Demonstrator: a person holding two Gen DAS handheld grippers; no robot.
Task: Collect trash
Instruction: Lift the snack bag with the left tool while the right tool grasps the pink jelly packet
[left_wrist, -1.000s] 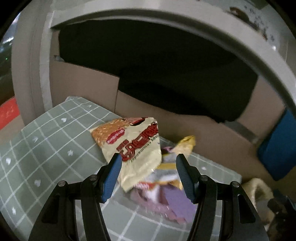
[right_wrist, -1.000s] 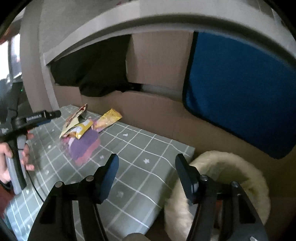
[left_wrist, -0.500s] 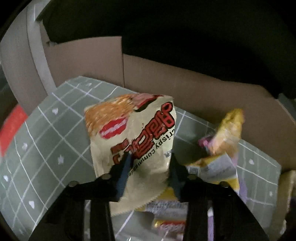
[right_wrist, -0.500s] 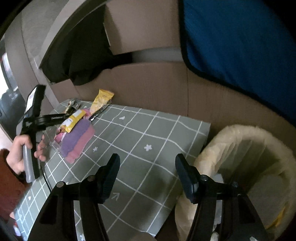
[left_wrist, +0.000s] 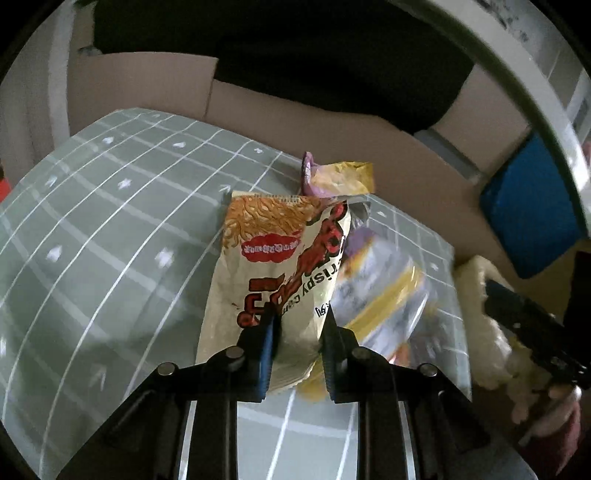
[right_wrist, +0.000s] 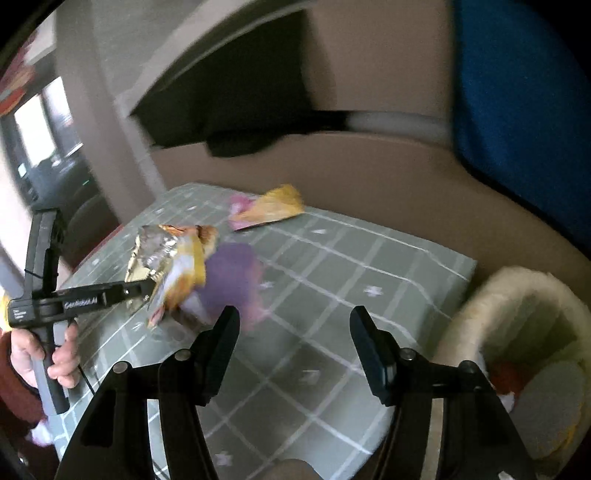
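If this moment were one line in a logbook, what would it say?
left gripper: shut on noodle packet | right gripper: open, empty | bin: beside table | yellow wrapper: on table

Noodle packet (left_wrist: 280, 266) sits between fingers of left gripper (left_wrist: 298, 328), above the mat (left_wrist: 110, 240). Blurred wrapper bundle (left_wrist: 384, 291) just right of packet, touching it. Small wrapper (left_wrist: 340, 177) lies on mat behind them, near cardboard wall (left_wrist: 369, 136) at back. Bin (right_wrist: 517, 332) stands off mat's right edge. Right gripper (right_wrist: 293, 347) hangs over mat's near side, w/ bin to its right & left gripper to its left.
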